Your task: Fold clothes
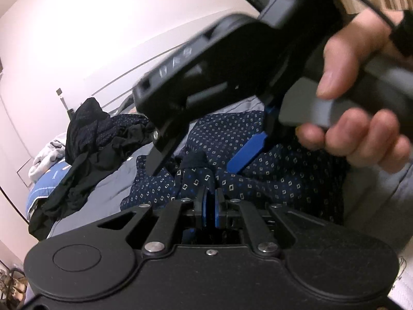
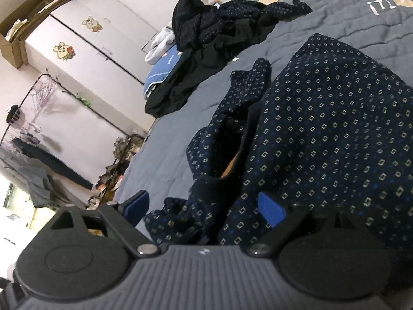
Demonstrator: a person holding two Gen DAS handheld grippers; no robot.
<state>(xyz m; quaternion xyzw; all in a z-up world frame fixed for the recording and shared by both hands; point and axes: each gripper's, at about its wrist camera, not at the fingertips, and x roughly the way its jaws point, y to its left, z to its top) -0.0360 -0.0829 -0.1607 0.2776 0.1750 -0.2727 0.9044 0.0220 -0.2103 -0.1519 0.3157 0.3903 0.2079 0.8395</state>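
A navy garment with small square prints [image 1: 271,180] lies crumpled on the grey quilt [image 2: 348,18]. My left gripper [image 1: 210,206] sits at the bottom of the left wrist view, its blue pads shut on a raised fold of this garment. A hand [image 1: 361,82] holds my right gripper [image 1: 192,171] just beyond it, fingers spread over the same fold. In the right wrist view the right gripper [image 2: 204,209] stands open astride a bunched edge of the garment [image 2: 322,129]. Its right pad [image 2: 271,211] rests against the cloth, while the left pad [image 2: 136,206] stands apart from it.
A heap of dark clothes [image 2: 219,33] lies farther up the bed, with a blue item [image 2: 160,75] and a pale garment [image 2: 160,44] at the bed's edge. Beyond the bed stand white wardrobes [image 2: 77,51] topped with cardboard boxes [image 2: 23,33], and a clothes rack [image 2: 38,129].
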